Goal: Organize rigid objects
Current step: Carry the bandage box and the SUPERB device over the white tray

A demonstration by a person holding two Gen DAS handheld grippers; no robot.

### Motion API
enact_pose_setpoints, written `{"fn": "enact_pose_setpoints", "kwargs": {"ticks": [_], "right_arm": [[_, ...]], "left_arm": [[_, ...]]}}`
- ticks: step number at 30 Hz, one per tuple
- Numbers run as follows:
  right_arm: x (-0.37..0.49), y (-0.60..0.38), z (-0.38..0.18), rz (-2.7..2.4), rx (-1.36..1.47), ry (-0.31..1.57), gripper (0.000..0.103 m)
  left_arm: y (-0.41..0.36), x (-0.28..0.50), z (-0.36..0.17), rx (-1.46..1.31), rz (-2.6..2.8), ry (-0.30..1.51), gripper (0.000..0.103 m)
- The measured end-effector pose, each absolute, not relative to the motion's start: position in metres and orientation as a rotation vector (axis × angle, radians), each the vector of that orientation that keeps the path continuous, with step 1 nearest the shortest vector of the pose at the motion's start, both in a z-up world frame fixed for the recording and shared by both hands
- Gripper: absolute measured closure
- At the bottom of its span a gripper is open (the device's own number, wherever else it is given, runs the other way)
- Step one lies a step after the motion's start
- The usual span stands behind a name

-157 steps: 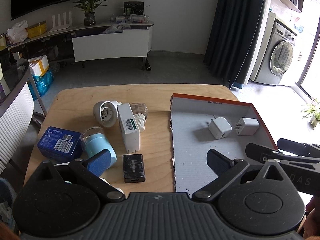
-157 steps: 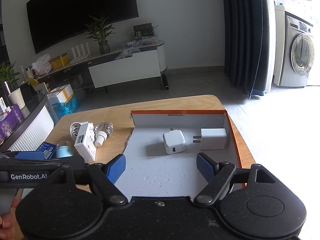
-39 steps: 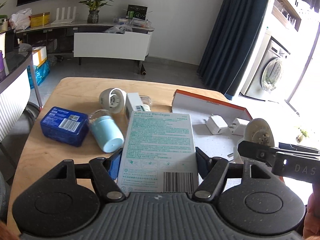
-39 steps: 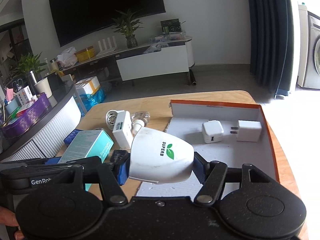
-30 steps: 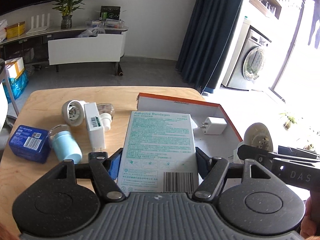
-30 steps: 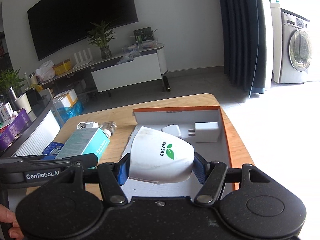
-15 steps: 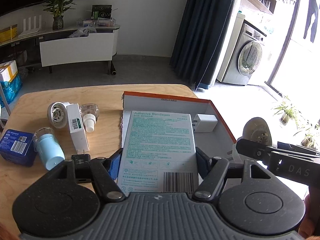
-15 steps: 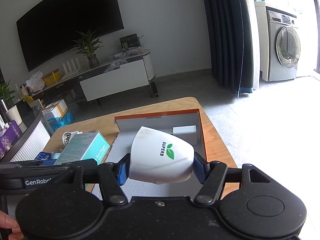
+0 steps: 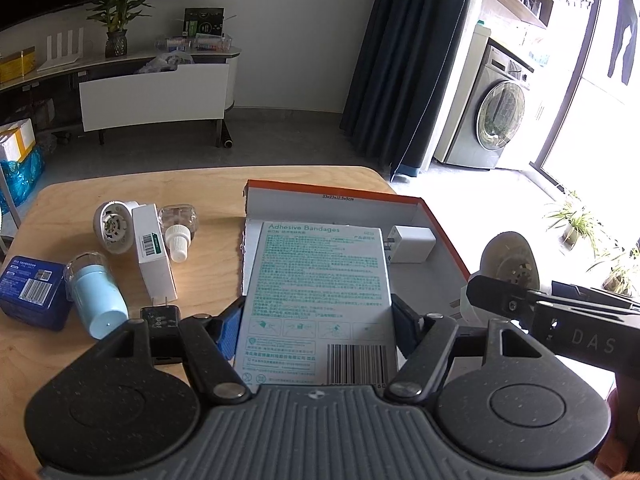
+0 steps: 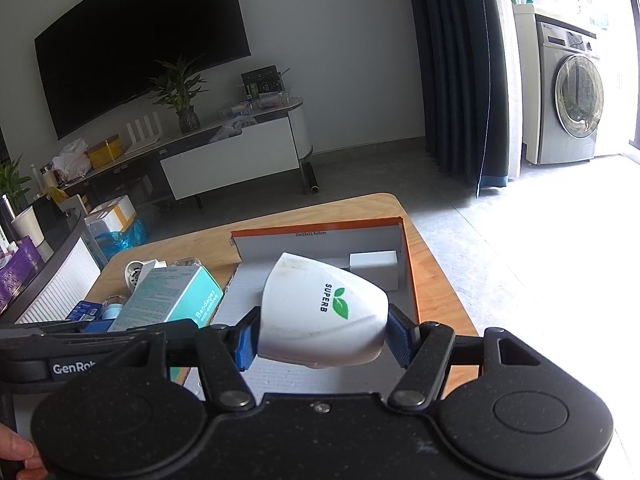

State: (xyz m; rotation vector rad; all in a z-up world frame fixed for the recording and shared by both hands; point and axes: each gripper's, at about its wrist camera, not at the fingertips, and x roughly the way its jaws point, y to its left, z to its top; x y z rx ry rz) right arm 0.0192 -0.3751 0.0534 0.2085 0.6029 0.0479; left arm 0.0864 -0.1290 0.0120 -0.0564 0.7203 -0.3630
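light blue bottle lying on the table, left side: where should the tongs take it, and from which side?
Grip the light blue bottle across its round body, about midway, coming from above with one finger on each long side. It lies flat, clear cap away from the camera. The dark blue box sits close on its left, the black charger near its base, so side room is tight.

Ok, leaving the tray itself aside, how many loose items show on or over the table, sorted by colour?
White: 4 (SUPERB device, round device, barcoded box, wall charger)
Blue: 2 (flat box, jar)
Teal: 1 (bandage box)
Black: 1 (plug adapter)
Clear: 1 (bottle)
Total: 9
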Motion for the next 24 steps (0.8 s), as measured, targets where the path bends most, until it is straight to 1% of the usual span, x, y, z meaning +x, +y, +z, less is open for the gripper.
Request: {"fn": "enact_pose_setpoints", "kwargs": {"ticks": [24], "right_arm": [[0.0209, -0.3728, 0.0533, 0.050, 0.208, 0.604, 0.027]], "left_arm": [[-0.1382, 0.0865, 0.0083, -0.040, -0.375, 0.729, 0.031]]}}
